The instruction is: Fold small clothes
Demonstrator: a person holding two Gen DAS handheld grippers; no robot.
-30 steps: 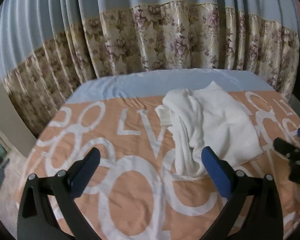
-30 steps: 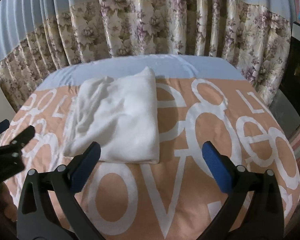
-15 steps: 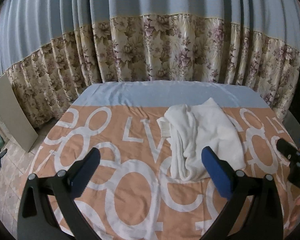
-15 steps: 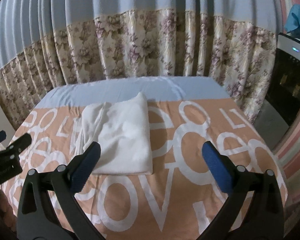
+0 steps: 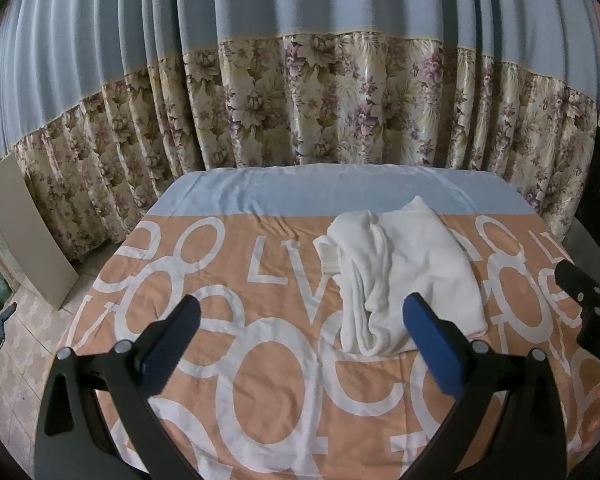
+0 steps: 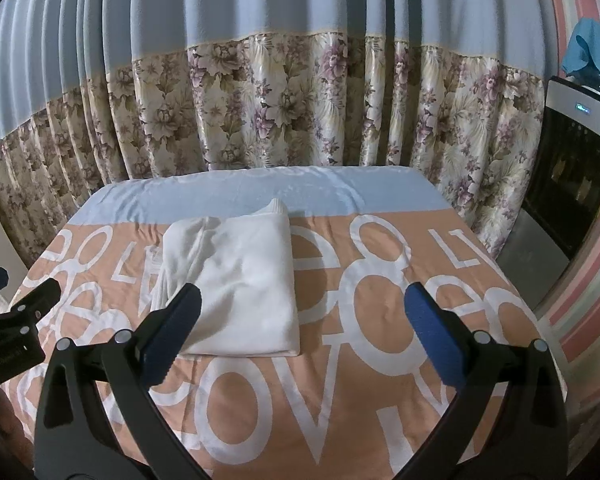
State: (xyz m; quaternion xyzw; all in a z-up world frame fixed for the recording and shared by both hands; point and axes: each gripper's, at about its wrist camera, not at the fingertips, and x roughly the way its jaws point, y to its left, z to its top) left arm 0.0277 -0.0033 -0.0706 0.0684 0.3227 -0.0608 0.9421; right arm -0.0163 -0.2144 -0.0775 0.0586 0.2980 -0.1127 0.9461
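Observation:
A white garment [image 5: 404,276] [image 6: 240,280] lies folded into a rough rectangle on the orange-and-white bedspread [image 5: 260,360] [image 6: 380,320]. Its left side is bunched in thick folds and its right edge is a clean fold. My left gripper [image 5: 304,340] hangs open above the near part of the bed, left of and nearer than the garment, holding nothing. My right gripper [image 6: 304,336] is open too, held back from the garment's near right corner with empty fingers. Each gripper shows at the edge of the other's view: the right gripper [image 5: 592,304], the left gripper [image 6: 16,312].
A blue and floral curtain [image 5: 320,112] [image 6: 280,108] hangs right behind the bed. A blue sheet strip [image 6: 260,192] runs along the far edge of the bed. A dark appliance [image 6: 572,176] stands at the right, a flat board [image 5: 24,232] leans on the tiled floor at the left.
Both grippers have drawn back and up from the garment, which now looks smaller and farther away. The garment lies as it did. Both jaws stayed open.

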